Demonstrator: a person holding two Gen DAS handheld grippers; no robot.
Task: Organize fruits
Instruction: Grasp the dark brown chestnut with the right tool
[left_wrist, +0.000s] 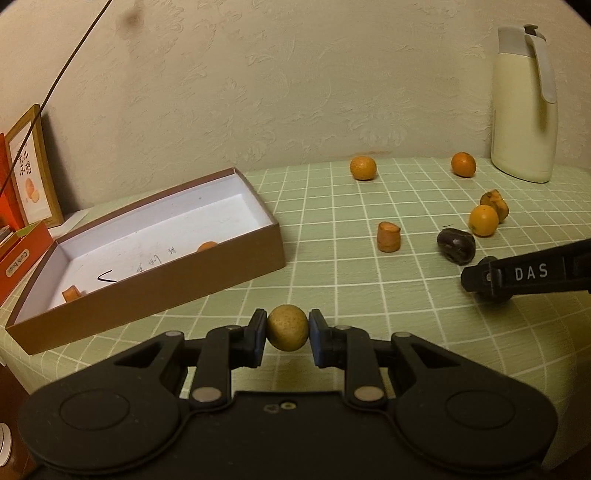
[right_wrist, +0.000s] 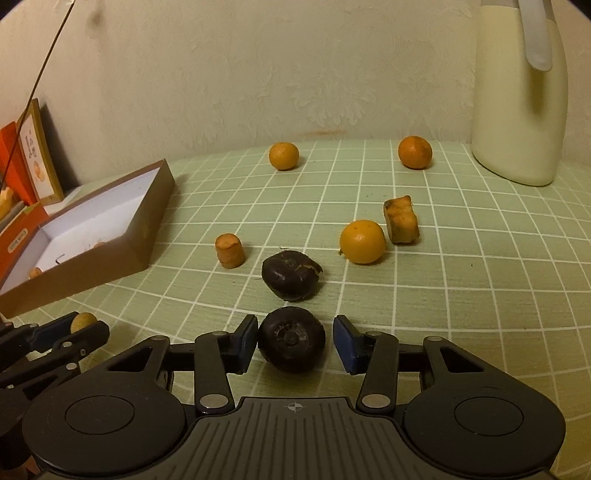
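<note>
Firstly, left view, surface: we see a green checked tablecloth (left_wrist: 369, 288), patterned wall, cream jug (left_wrist: 524, 107) far right.
Left gripper (left_wrist: 287, 334): we clamp a yellow-green fruit (left_wrist: 287, 332) near the brown box (left_wrist: 155, 266).
Right view, right gripper (right_wrist: 291, 341): partly open; dark fruit (right_wrist: 291, 338) between pads, left pad touching, right one apart.
Unclear: box contents are cut off by its wall.
</note>
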